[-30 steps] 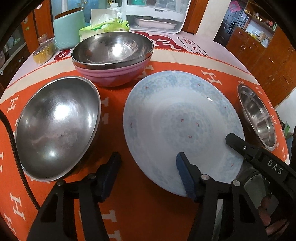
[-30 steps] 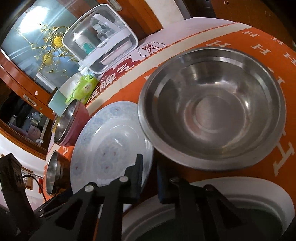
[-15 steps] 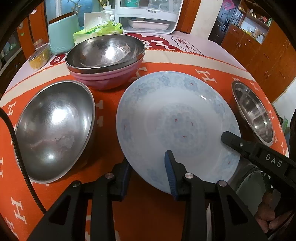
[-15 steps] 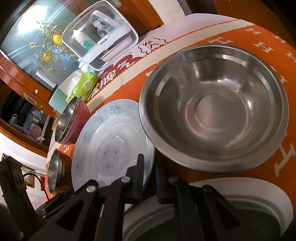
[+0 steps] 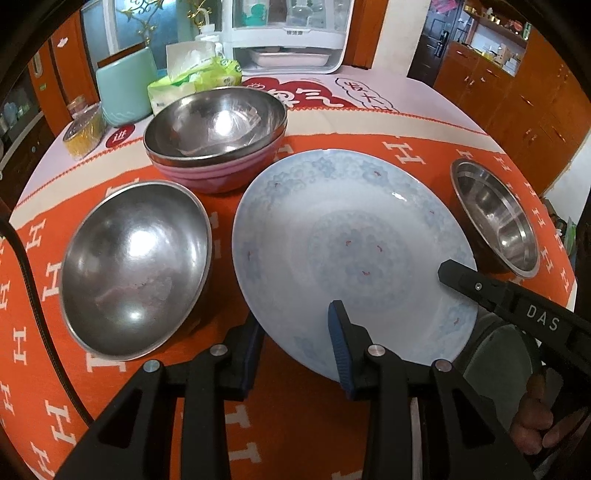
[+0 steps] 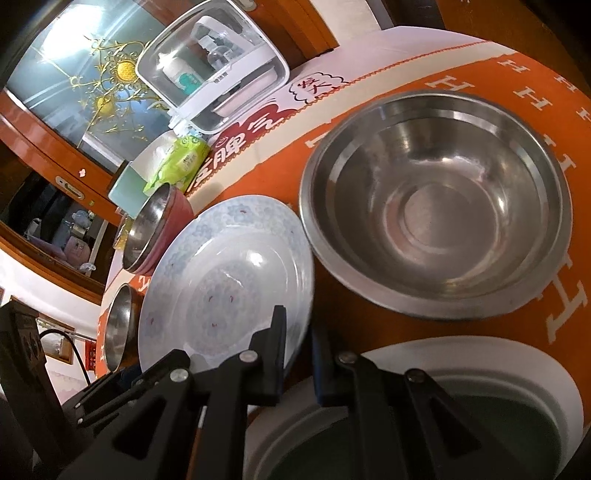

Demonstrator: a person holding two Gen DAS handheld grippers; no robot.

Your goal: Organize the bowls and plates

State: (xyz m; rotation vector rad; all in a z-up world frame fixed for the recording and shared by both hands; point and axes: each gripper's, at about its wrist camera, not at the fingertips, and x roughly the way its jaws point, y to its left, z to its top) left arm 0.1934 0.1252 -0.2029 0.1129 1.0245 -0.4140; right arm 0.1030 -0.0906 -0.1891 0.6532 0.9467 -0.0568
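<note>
A pale blue patterned plate point(image 5: 347, 243) is lifted and tilted above the orange tablecloth. My left gripper point(image 5: 295, 347) is shut on its near rim, one finger under it and one on top. My right gripper point(image 6: 299, 347) is shut on the plate's right rim point(image 6: 229, 280); its finger point(image 5: 491, 291) also shows in the left wrist view. A steel bowl point(image 5: 133, 266) lies left of the plate. A steel bowl nested in a pink bowl point(image 5: 218, 140) stands behind. Another steel bowl point(image 6: 436, 206) sits at the right.
A white-rimmed bowl point(image 6: 461, 413) with a dark green inside lies right under the right gripper. A mint container point(image 5: 125, 88), a tissue pack point(image 5: 192, 81), a small jar point(image 5: 81, 133) and a white plastic cabinet point(image 5: 291, 33) stand at the table's far side.
My left gripper moved in and shut on the plate's near rim. The plate has risen and tilted, held by both grippers.
</note>
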